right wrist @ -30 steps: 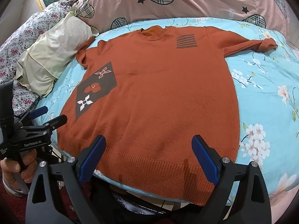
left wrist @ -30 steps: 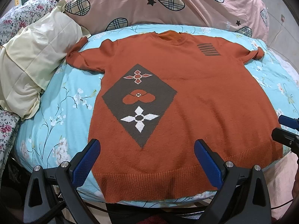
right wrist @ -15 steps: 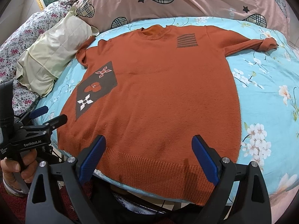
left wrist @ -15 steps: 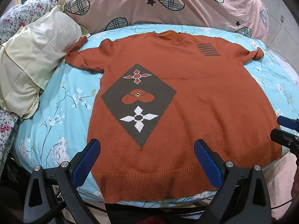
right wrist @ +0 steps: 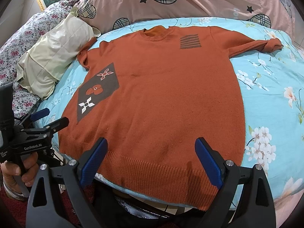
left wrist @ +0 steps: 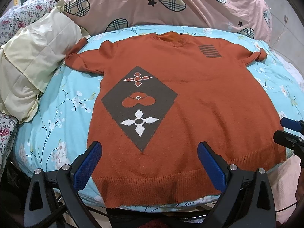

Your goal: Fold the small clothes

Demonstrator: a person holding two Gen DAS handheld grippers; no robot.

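An orange knit sweater (left wrist: 199, 98) with a dark diamond patch lies flat, front up, on a light blue floral bedspread (left wrist: 62, 110); it also shows in the right wrist view (right wrist: 161, 98). Both short sleeves are spread out. My left gripper (left wrist: 150, 161) is open and empty, just above the hem's left part. My right gripper (right wrist: 152, 159) is open and empty, just above the hem's right part. The left gripper shows at the left edge of the right wrist view (right wrist: 49, 117), and the right gripper at the right edge of the left wrist view (left wrist: 285, 129).
A pale yellow pillow (left wrist: 32, 70) lies left of the sweater. A pink quilt with plaid hearts (left wrist: 171, 5) is piled behind it. A floral quilt (right wrist: 22, 43) lies at far left. The bed's near edge runs just under the hem.
Both grippers have shifted very slightly; the sweater lies as before. Both grippers stay open.
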